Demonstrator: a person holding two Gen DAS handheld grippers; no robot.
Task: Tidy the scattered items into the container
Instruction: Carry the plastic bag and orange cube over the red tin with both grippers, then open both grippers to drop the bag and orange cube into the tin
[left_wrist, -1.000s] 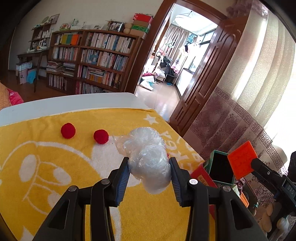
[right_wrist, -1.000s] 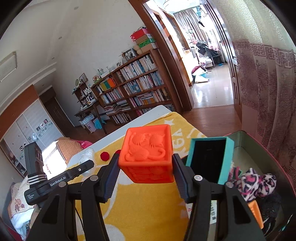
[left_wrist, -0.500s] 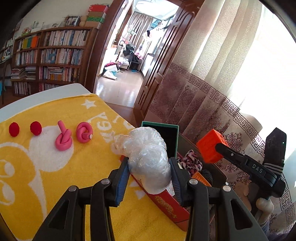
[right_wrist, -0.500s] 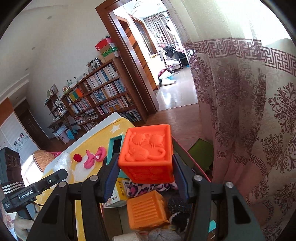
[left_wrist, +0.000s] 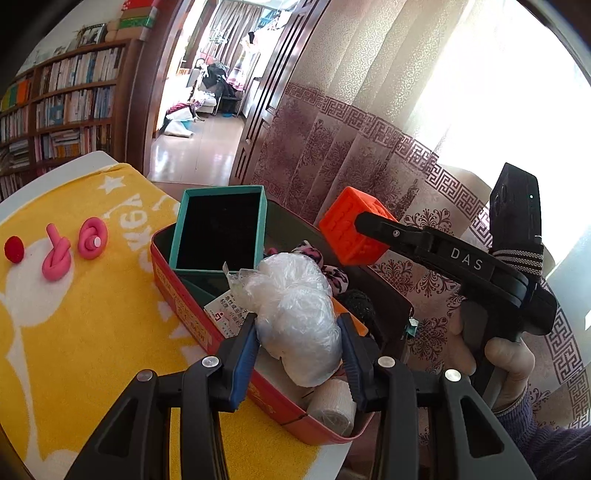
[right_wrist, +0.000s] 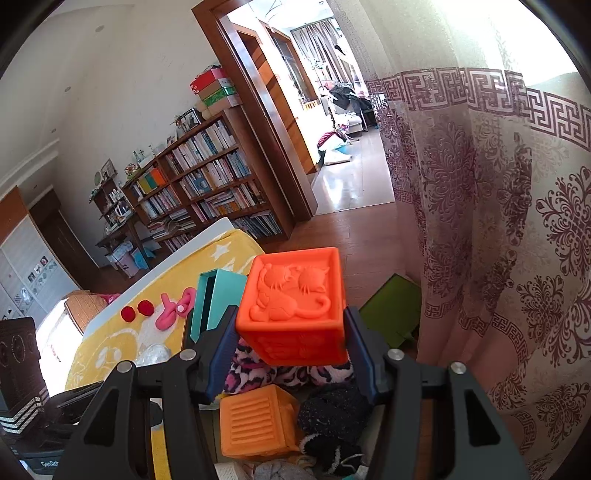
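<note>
Left wrist: left gripper (left_wrist: 297, 341), gripping plastic wad (left_wrist: 295, 314), now apparently over tin (left_wrist: 192, 317).

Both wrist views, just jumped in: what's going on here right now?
A person is tidying with two handheld grippers. The left gripper holds a crumpled clear plastic bag over the red tin, and the right gripper holds an orange cat block above it. Neither is released. Red balls and pink clay pieces lie on the yellow towel.
</note>
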